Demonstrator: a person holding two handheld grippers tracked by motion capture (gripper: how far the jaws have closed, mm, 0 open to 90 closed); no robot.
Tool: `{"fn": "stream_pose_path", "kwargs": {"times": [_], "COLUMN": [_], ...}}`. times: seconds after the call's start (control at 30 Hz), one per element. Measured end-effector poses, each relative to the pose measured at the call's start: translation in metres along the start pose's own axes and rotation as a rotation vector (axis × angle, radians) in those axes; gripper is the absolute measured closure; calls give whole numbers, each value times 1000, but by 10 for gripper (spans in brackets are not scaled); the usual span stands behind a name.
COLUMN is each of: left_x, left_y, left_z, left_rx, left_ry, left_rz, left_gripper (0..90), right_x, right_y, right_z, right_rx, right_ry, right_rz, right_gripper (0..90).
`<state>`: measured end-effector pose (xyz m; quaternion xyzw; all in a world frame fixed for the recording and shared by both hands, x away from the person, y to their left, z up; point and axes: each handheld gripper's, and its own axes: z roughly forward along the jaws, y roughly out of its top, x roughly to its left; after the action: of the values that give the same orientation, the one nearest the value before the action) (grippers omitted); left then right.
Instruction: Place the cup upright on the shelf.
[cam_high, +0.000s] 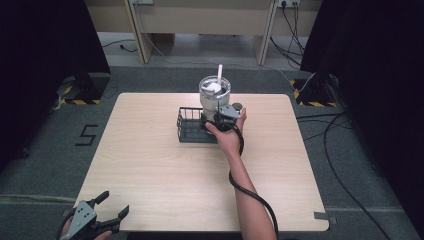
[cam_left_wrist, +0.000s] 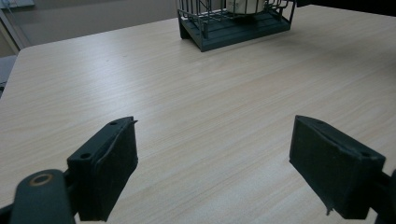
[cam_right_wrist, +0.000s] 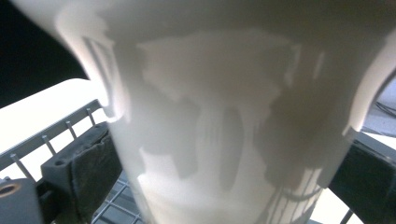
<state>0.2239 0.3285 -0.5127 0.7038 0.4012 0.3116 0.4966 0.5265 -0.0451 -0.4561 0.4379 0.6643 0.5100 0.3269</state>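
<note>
At the near left corner of the worktop (cam_high: 165, 170) we hold the left tool (cam_high: 111, 214) with its jaws spread wide and nothing between them; from its own view bare wood stretches ahead to the basket (cam_left_wrist: 233, 25). Farther in, our right forearm (cam_high: 245, 185) reaches across the middle of the worktop, its cable looping round it, to the right tool (cam_high: 212, 122) at the wire basket (cam_high: 190, 125). A clear cup (cam_high: 214, 95) with a lid and a white straw (cam_high: 219, 73) stands in the basket's right part. In the right gripper view the cup wall (cam_right_wrist: 224, 130) sits between the jaws, one pad (cam_right_wrist: 88, 163) close on each side, but whether they press on it we cannot tell; the basket's wire rim (cam_right_wrist: 51, 135) runs beside the left jaw. Beyond the worktop lie grey carpet, cables and a wooden desk (cam_high: 200, 20).
</note>
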Motion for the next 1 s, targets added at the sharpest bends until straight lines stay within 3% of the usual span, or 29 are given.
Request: {"fn": "stream_pose_path", "kwargs": {"times": [1.0], "left_x": [-1], "left_y": [1], "left_z": [0], "left_rx": [-3], "left_ry": [9], "left_rz": [13], "left_gripper": [145], "right_x": [-8], "right_y": [1], "right_z": [-44], "right_rx": [-17], "right_ry": [5], "right_rz": [-3], "right_gripper": [22]}}
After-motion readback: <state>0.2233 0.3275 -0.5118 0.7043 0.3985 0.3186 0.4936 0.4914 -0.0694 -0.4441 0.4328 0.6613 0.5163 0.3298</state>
